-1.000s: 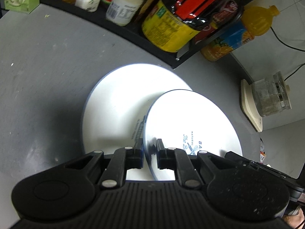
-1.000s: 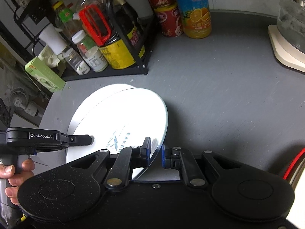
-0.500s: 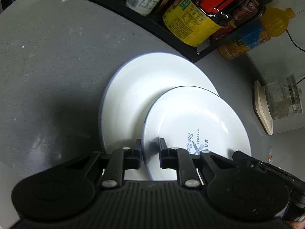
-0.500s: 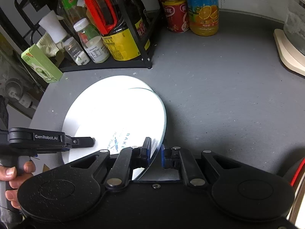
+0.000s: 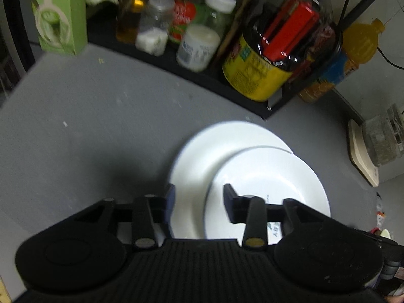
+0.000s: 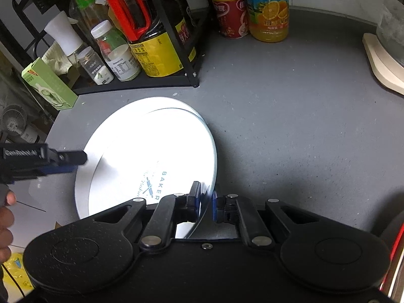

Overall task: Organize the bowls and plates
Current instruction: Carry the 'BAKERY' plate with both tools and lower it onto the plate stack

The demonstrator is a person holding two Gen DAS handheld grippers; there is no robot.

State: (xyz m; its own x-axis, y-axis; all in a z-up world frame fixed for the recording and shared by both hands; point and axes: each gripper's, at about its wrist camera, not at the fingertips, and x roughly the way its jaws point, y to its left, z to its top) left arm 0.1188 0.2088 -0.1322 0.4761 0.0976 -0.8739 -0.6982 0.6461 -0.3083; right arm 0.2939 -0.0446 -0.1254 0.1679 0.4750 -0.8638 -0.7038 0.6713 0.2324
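A large white plate (image 5: pixel 202 156) lies on the grey counter (image 5: pixel 88 126). A smaller white plate with blue "BAKER" lettering (image 5: pixel 267 176) rests on top of it, toward the right. My left gripper (image 5: pixel 199 197) is open, its fingers wide apart over the near rims of both plates. My right gripper (image 6: pixel 205 198) is shut on the near rim of the smaller plate (image 6: pixel 161 156), which sits over the large plate (image 6: pixel 101 146). The left gripper also shows in the right wrist view (image 6: pixel 73 161), at the left edge of the plates.
A black rack (image 6: pixel 141 85) with bottles and jars stands behind the plates. A green carton (image 6: pixel 48 85) sits at its left end. An orange juice bottle (image 6: pixel 269 7) and red cans (image 6: pixel 229 15) stand at the back. A cream appliance base (image 6: pixel 381 60) is at the right.
My left gripper has opened, let go of the plate rim, and drawn back to the left. My right gripper still holds the smaller plate, which has settled lower onto the large plate.
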